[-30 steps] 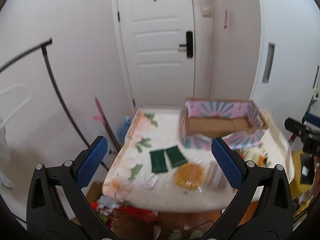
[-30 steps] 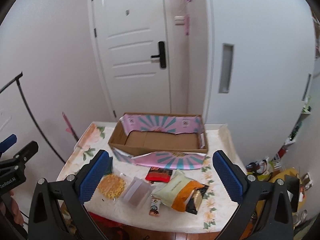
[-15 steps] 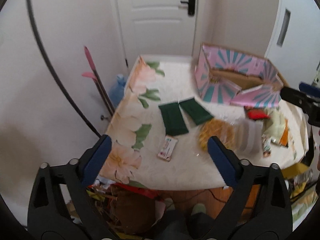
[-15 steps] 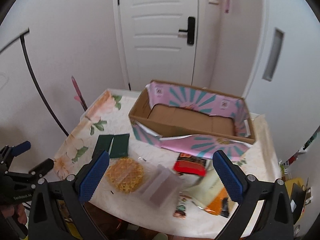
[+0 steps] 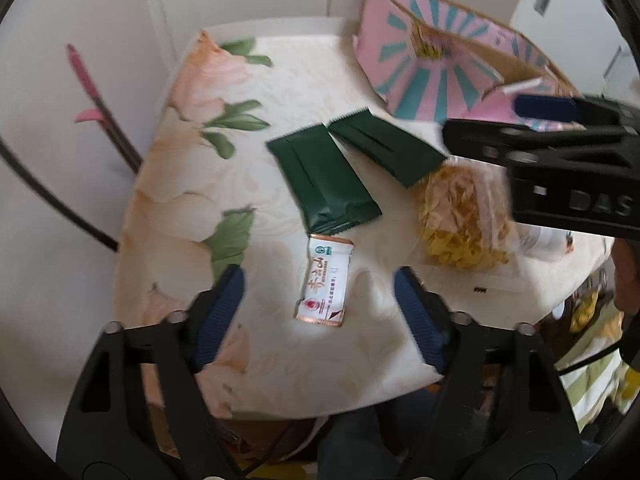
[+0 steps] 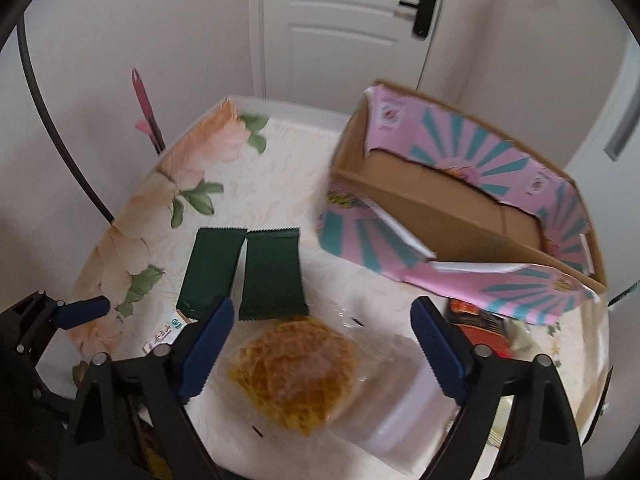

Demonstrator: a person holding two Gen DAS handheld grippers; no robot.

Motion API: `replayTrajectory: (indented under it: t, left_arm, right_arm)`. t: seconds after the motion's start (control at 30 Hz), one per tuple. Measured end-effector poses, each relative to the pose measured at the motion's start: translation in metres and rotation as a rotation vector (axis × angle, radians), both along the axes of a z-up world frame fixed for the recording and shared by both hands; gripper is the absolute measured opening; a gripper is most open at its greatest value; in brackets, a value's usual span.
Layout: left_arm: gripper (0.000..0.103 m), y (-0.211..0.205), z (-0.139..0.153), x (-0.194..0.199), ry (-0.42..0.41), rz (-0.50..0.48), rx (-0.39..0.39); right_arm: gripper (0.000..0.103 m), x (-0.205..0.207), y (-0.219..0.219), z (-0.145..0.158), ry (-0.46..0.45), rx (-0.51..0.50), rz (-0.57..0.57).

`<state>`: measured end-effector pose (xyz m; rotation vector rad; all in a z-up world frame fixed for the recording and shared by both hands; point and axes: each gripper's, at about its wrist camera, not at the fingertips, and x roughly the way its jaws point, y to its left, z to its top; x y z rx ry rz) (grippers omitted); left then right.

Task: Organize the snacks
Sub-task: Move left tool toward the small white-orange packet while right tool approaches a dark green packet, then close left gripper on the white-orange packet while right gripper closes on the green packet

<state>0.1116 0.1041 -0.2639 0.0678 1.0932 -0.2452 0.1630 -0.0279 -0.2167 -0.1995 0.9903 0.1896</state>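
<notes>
My left gripper (image 5: 320,304) hangs over the near edge of the table (image 5: 312,72), jaws apart and just been closing, gripping nothing; the white sachet (image 5: 325,280) lies flat between the pads, untouched. My right gripper (image 6: 320,344) is likewise unclenched, jaws just narrowing, astride the clear bag of yellow waffle (image 6: 296,376) without pressing it. Just beyond lie two green packets (image 6: 244,272) side by side. A red packet (image 6: 476,316) sits to the right, partly under a flap of the pink box (image 6: 460,216), which stands open at the far right.
</notes>
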Motion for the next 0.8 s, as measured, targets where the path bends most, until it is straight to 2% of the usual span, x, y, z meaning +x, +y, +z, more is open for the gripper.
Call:
replayTrajectory:
  t: [0.13, 0.23, 0.4, 0.53, 0.67, 0.8]
  left_arm:
    - [0.063, -0.001, -0.014, 0.009, 0.038, -0.014, -0.016]
    - [0.057, 0.000, -0.019, 0.012, 0.043, -0.019, -0.003]
    - [0.055, -0.001, -0.019, 0.014, 0.042, -0.037, 0.017]
    - [0.046, 0.000, -0.017, 0.017, 0.050, -0.020, 0.019]
    - [0.041, -0.003, -0.018, 0.017, 0.048, -0.032, 0.051]
    - [0.026, -0.002, -0.017, 0.019, 0.050, -0.032, 0.059]
  right_arm:
    - [0.084, 0.016, 0.013, -0.022, 0.046, -0.022, 0.015]
    - [0.077, 0.026, 0.017, -0.035, 0.080, -0.022, 0.017]
    - [0.076, 0.040, 0.023, -0.047, 0.115, -0.027, 0.035]
    - [0.075, 0.047, 0.027, -0.056, 0.134, -0.028, 0.049]
    - [0.067, 0.054, 0.032, -0.062, 0.150, -0.028, 0.064]
    - [0.055, 0.058, 0.035, -0.066, 0.167, -0.021, 0.087]
